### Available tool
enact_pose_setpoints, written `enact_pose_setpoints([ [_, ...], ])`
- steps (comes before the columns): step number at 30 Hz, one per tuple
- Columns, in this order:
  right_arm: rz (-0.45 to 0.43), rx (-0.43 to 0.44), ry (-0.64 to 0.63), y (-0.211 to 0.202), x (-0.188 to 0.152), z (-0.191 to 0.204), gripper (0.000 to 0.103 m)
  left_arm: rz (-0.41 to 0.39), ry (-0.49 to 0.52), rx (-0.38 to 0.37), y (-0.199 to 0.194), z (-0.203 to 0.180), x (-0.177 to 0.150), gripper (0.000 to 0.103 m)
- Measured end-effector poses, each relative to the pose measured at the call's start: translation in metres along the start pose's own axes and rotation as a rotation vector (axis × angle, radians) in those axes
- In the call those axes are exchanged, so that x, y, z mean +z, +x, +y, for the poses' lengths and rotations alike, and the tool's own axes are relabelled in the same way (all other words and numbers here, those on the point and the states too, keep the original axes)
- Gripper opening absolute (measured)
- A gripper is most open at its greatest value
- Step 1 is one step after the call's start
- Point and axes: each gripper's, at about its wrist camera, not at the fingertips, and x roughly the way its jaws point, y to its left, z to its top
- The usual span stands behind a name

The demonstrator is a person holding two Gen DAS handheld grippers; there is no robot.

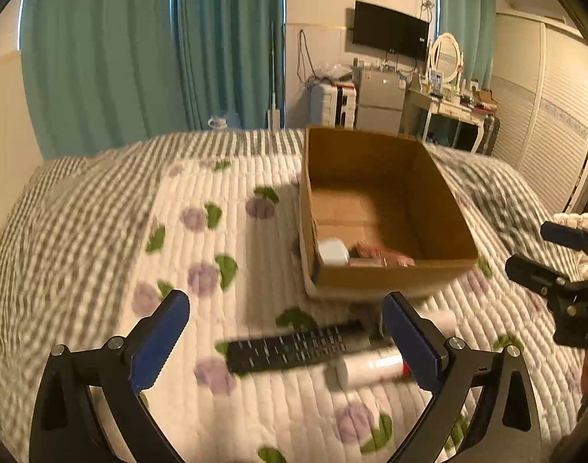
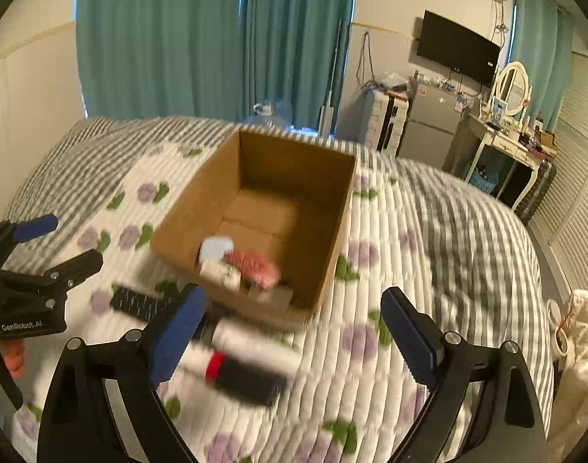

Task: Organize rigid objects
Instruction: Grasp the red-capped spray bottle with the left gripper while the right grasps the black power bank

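Observation:
An open cardboard box [image 1: 386,274] [image 2: 186,212] sits on the bed and holds a white object [image 1: 332,251] [image 2: 216,247] and a pink-red one [image 2: 251,266]. In front of it lie a black remote [image 1: 294,347] [image 2: 134,303], a white tube with a red band [image 1: 371,366] [image 2: 255,343] and a black object [image 2: 251,380]. My left gripper [image 1: 290,341] is open above the remote and empty. My right gripper [image 2: 294,332] is open above the tube and empty. Each gripper shows at the edge of the other's view [image 1: 552,254] [image 2: 54,243].
The bed has a white quilt with purple flowers [image 1: 201,274] over a grey striped cover [image 2: 467,231]. Teal curtains [image 1: 139,58], a wall TV [image 1: 390,34], a small fridge [image 1: 379,96] and a dressing table [image 1: 452,104] stand beyond the bed.

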Motion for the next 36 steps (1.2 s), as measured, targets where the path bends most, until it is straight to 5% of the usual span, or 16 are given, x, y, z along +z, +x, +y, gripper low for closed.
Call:
enact_pose_setpoints([
  [13,0.175,-0.016,0.109,0.061,-0.068,-0.015,0.093,0.135,0.034,0.007,0.05,-0.038,-0.069,0.102],
  [26,0.239,0.014,0.189,0.077,-0.08,-0.028,0.093,0.121,0.343,-0.009,0.085,-0.088,-0.069,0.102],
  [30,0.263,0.011,0.222,0.082,-0.082,-0.032,0.093,0.099,0.368,-0.058,0.093,-0.092,-0.061,0.102],
  [36,0.257,0.013,0.222,0.081,-0.082,-0.032,0.093,0.24,0.31,-0.258,0.097,-0.069,-0.066,0.1],
])
